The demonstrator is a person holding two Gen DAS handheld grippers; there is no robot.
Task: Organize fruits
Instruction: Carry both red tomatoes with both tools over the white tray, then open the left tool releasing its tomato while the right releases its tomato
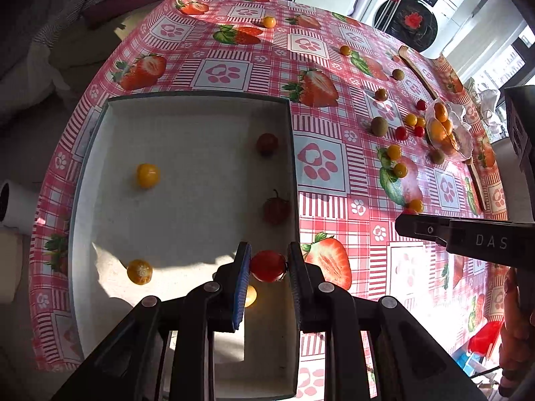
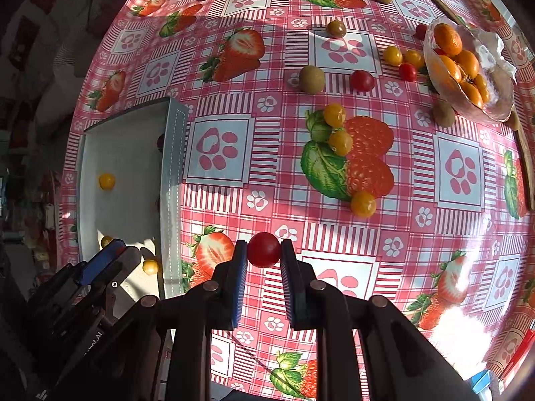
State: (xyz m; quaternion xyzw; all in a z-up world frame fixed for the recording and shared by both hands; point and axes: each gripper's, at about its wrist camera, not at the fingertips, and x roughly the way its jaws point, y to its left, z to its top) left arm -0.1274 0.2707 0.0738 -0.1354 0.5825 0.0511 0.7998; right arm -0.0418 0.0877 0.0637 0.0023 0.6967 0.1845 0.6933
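My left gripper [image 1: 268,264] is shut on a red cherry tomato [image 1: 267,266], held over the near right corner of the white tray [image 1: 187,107]. Inside the tray lie yellow tomatoes [image 1: 147,175], a dark red tomato [image 1: 267,143] and a strawberry-like fruit [image 1: 276,209]. My right gripper [image 2: 264,250] is shut on another red cherry tomato [image 2: 263,249] above the tablecloth, just right of the tray [image 2: 174,153]. Loose yellow tomatoes [image 2: 340,142], red tomatoes [image 2: 362,80] and kiwis [image 2: 311,79] are scattered further out on the cloth.
A clear bowl [image 2: 501,107] with orange kumquats sits at the far right, beside a wooden board edge [image 2: 525,163]. The pink strawberry-print cloth [image 2: 234,153] covers the round table. A washing machine [image 1: 408,20] stands beyond the table; a white roll [image 1: 16,207] is at left.
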